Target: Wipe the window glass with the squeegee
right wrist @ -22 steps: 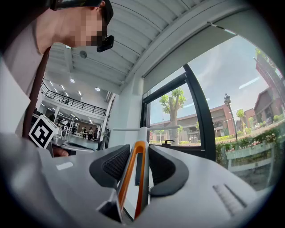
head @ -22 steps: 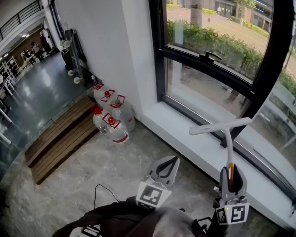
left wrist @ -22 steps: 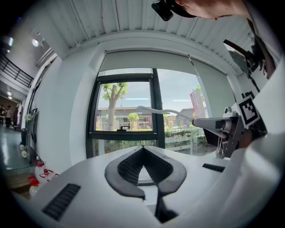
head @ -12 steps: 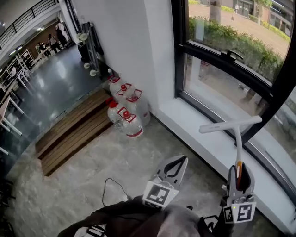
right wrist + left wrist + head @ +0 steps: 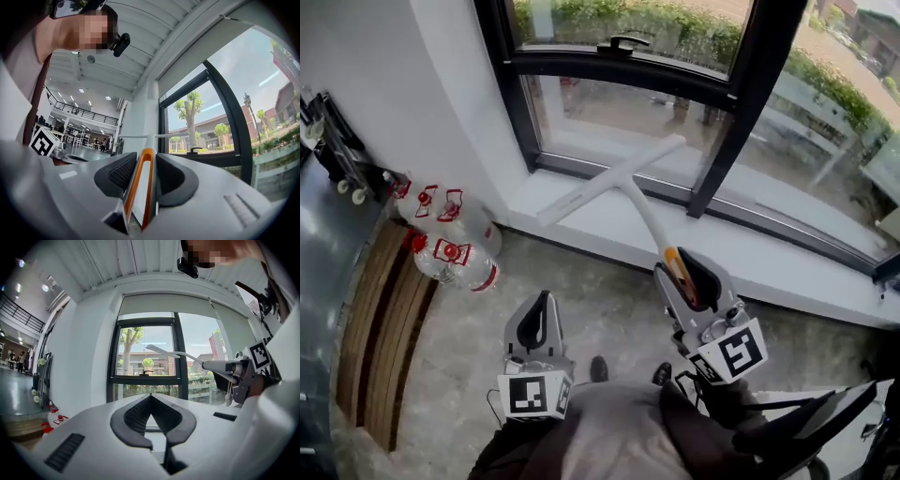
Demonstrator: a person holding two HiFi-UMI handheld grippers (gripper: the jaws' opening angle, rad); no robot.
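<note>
**Squeegee Held at the Window**

The right gripper (image 5: 678, 264) has its jaws clamped on the orange-edged handle of the squeegee (image 5: 630, 187). The squeegee blade sits tilted before the lower window glass (image 5: 609, 111), above the sill (image 5: 750, 253); contact with the glass cannot be confirmed. The left gripper (image 5: 542, 306) hangs below the window, jaws closed and empty.

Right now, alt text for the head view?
The right gripper is shut on the handle of a white squeegee, its blade raised in front of the lower pane of the window, above the sill. The left gripper hangs shut and empty; water bottles stand far left.
</note>
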